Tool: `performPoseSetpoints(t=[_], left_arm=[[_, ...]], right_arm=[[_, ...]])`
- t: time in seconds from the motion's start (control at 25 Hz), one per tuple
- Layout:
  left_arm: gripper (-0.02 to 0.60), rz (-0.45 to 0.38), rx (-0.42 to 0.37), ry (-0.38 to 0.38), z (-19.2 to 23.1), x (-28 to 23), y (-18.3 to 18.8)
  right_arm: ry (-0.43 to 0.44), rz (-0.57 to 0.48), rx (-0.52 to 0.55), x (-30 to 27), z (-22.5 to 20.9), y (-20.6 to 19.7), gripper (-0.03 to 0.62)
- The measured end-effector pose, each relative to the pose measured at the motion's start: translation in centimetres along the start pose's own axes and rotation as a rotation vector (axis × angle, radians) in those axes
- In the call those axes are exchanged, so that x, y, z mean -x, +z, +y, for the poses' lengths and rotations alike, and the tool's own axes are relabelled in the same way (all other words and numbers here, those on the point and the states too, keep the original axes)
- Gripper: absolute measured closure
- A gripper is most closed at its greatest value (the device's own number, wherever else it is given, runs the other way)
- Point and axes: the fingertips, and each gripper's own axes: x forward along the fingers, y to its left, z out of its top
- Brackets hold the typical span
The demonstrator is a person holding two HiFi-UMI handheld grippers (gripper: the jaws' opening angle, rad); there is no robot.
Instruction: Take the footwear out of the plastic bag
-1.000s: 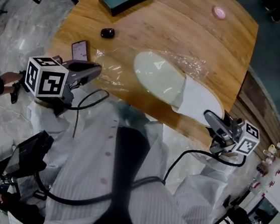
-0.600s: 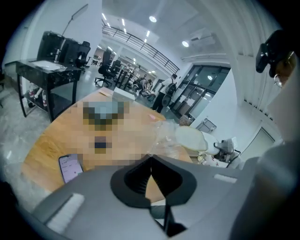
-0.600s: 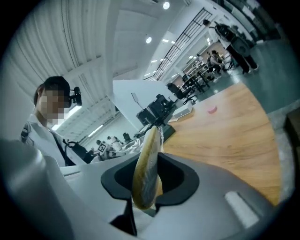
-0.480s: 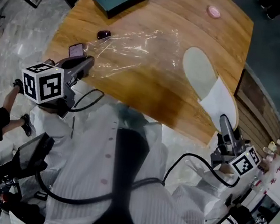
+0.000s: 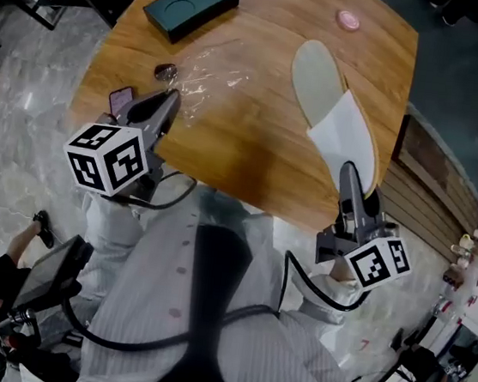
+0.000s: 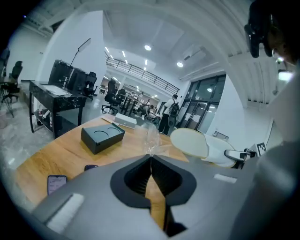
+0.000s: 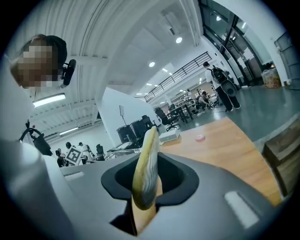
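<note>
A cream slipper with a white upper hangs sole-up over the right side of the wooden table. My right gripper is shut on its heel end; in the right gripper view the slipper's edge stands between the jaws. The clear plastic bag lies crumpled and flat on the table's left part, apart from the slipper. My left gripper is shut on the bag's near edge, a thin film rising from the closed jaws. In the left gripper view the slipper shows to the right.
A dark green box sits at the table's far left and a small pink object at the far right. A phone and a small dark object lie near the left gripper. Wooden slats stand beside the table's right edge.
The slipper has come out of the bag, moving right and turning lengthwise with the right gripper. The bag, now flat, has been drawn left by the left gripper.
</note>
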Motion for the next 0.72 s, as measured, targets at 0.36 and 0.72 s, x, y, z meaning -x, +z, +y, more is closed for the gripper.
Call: performPoseSetpoints(t=[0.36, 0.72], left_arm=[[0.578, 0.005, -0.021, -0.063, -2.7, -1.5, -0.6], [0.58, 0.001, -0.054, -0.092, -4.4, -1.9, -0.1]], right_arm=[[-0.025, -0.02, 0.06, -2.5, 2.2, -0.3, 0.497], [-0.017, -0.03, 0.072, -2.3, 2.6, 0.3, 0.497]])
